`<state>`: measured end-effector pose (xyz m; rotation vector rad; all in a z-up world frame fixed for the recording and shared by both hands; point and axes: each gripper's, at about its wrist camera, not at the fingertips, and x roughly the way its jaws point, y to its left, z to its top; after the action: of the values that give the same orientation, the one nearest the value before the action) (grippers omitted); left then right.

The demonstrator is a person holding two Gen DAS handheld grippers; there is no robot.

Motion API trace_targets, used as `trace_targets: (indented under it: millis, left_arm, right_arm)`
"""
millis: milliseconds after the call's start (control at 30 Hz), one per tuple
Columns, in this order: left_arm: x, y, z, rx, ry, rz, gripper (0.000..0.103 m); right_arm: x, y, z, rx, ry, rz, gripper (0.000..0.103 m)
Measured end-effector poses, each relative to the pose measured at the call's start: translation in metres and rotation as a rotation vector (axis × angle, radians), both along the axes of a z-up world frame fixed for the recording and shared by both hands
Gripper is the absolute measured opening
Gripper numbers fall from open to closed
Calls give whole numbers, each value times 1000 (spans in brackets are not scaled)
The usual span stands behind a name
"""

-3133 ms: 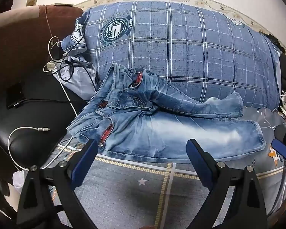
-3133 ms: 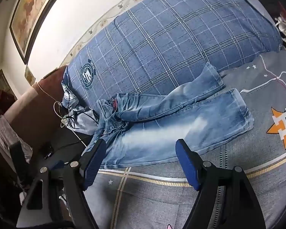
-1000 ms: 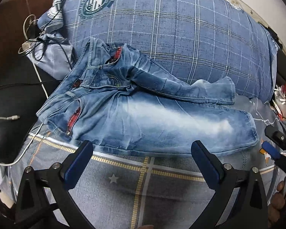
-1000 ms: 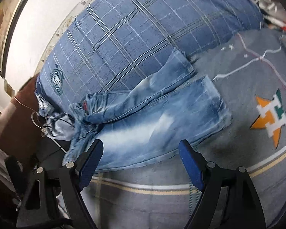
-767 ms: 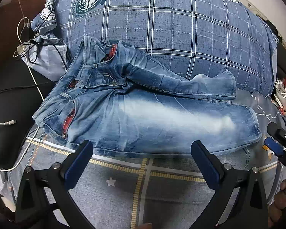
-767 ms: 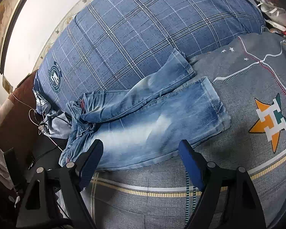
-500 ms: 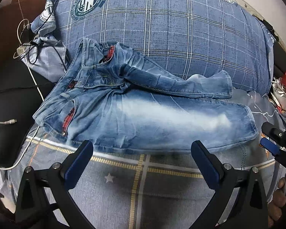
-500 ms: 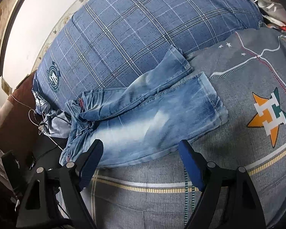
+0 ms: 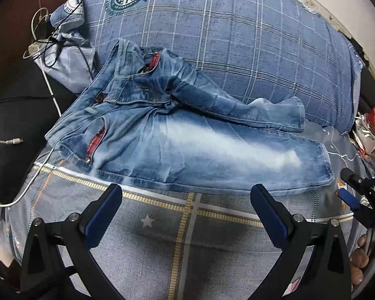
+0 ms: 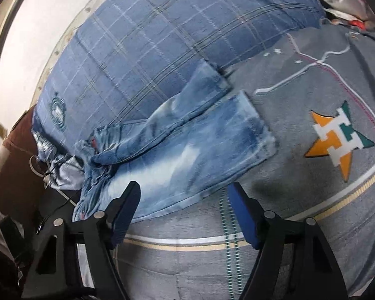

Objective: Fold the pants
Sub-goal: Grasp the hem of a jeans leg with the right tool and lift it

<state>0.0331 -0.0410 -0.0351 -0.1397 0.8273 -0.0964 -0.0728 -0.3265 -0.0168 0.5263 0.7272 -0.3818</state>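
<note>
Across the middle of both frames the jeans (image 9: 187,147) lie on the bed (image 9: 187,237), soft yet weighty denim; best pinched at waistband (image 9: 87,115) and hem (image 9: 322,165); left hand-held gripper (image 9: 186,207) and right hand-held gripper (image 10: 183,205) both spread, empty.

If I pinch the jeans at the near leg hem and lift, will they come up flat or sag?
The jeans will probably sag: the far leg already lies creased and twisted. The thick waistband end likely drags behind. The quilt looks soft, so expect bunching rather than sliding.
</note>
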Motion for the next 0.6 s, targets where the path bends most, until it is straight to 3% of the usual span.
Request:
trace_targets:
  millis: [67,200,333,433,500,600]
  left_arm:
    - [-2,2,2,-32,2,-5,102]
    - [0,5,-1,-62,23,-7,102]
    - [2,6,-7,-158,68,-8,101]
    - [3,-3,-8,-197,94,-35,101]
    - [4,-11,-8,-204,102,-48,101]
    - [8,-24,-12,-218,121,-73,101]
  right_arm:
    - [-5,-6,-1,42,-14,-11,69]
    - [-15,-22,3,21,-5,-91,66]
    - [-16,-41,18,72,-28,-169,65]
    - [10,-60,25,20,38,-150,66]
    - [16,-76,15,-27,93,-181,65]
    - [10,-95,-7,108,82,-192,64]
